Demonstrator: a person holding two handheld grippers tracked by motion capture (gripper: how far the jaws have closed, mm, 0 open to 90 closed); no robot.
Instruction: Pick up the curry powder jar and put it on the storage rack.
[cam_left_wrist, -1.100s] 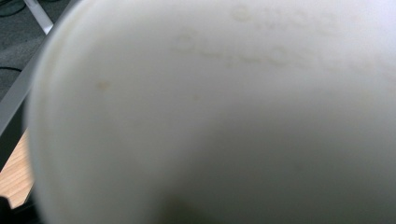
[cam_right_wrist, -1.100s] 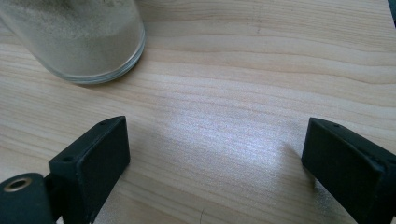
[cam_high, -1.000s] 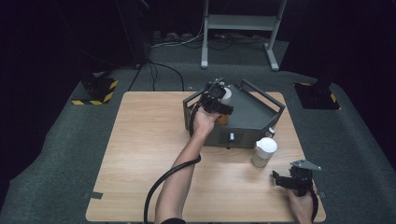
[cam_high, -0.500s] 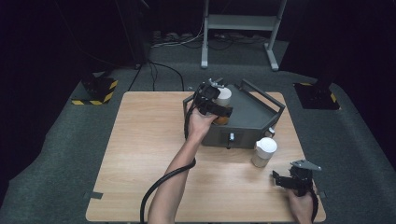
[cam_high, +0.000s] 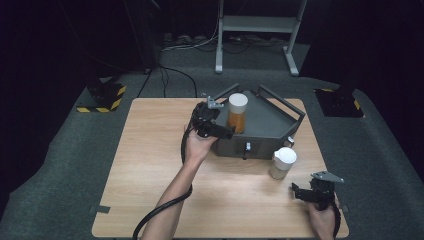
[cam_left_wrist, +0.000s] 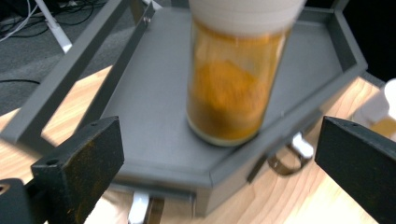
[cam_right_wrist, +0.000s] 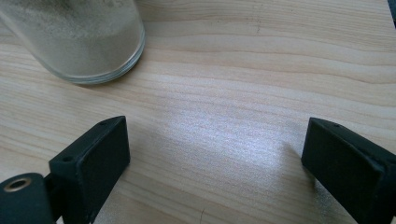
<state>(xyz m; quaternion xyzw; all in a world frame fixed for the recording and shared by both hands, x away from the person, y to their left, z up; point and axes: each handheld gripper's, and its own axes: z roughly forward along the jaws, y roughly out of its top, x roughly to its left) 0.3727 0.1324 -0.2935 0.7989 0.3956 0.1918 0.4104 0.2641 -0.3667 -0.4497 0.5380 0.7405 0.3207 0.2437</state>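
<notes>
An orange-powder jar (cam_high: 238, 114) with a white lid stands upright on the grey tray (cam_high: 272, 125) at the table's back. My left gripper (cam_high: 227, 133) sits just left of the tray's front corner. Its jaws have just been opening and stand wide apart. In the left gripper view the jar (cam_left_wrist: 231, 93) is beyond the left gripper (cam_left_wrist: 219, 172), untouched, with nothing between the jaws but the tray (cam_left_wrist: 149, 93). A pale-powder jar (cam_high: 283, 162) stands in front of the tray. My right gripper (cam_high: 298, 192) is open near it, low over the wood, with the jar (cam_right_wrist: 79, 37) ahead and to the left of the right gripper (cam_right_wrist: 215, 154).
The wooden table (cam_high: 150, 165) has bare room on its left half and along its front. A black cable (cam_high: 165, 207) trails from the left gripper along the forearm. On the floor are striped blocks (cam_high: 102, 97) and a metal stand (cam_high: 257, 22) behind the table.
The left gripper has let go of the orange jar, which now stands on the tray, and has drawn back left and toward the person. The right gripper has stayed put.
</notes>
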